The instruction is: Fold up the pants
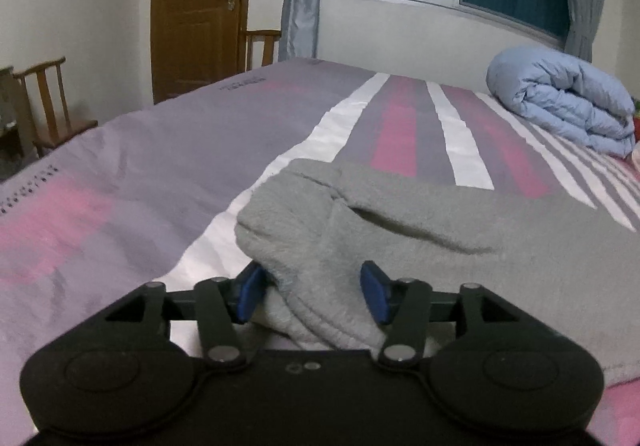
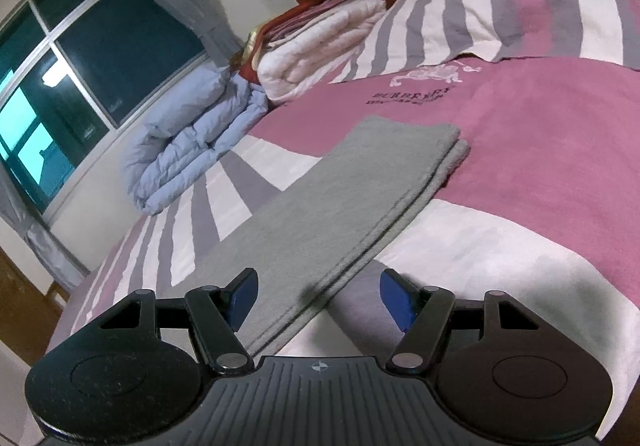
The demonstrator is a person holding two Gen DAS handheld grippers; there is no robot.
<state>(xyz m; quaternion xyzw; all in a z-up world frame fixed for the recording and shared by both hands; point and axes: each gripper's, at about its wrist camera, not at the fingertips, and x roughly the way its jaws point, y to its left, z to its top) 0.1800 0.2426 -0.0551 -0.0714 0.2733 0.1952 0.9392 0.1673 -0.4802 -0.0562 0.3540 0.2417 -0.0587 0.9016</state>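
your grey fleecy pants point(image 2: 336, 206) lie lengthways on the bed cover with pink, grey and white stripes point(image 2: 540, 150), folded into a long narrow strip whose far end reaches the pink band near the printed logo. your left gripper point(image 1: 314, 292) sits low at the bunched, rounded end of the pants, and its blue pads point(image 1: 250, 294) stand partly apart with a fold of the grey cloth lying between them; the left pad touches the cloth, the right one looks clear of it, so the cloth is not pinched. your right gripper point(image 2: 318, 300) hovers over the near end of the strip, jaws spread wide, with the strip's edge running between the pads and neither pad pressing on it. a rolled pale blue quilt point(image 2: 192, 134) rests near the window side, beside a stack of white and red bedding point(image 2: 312, 42).
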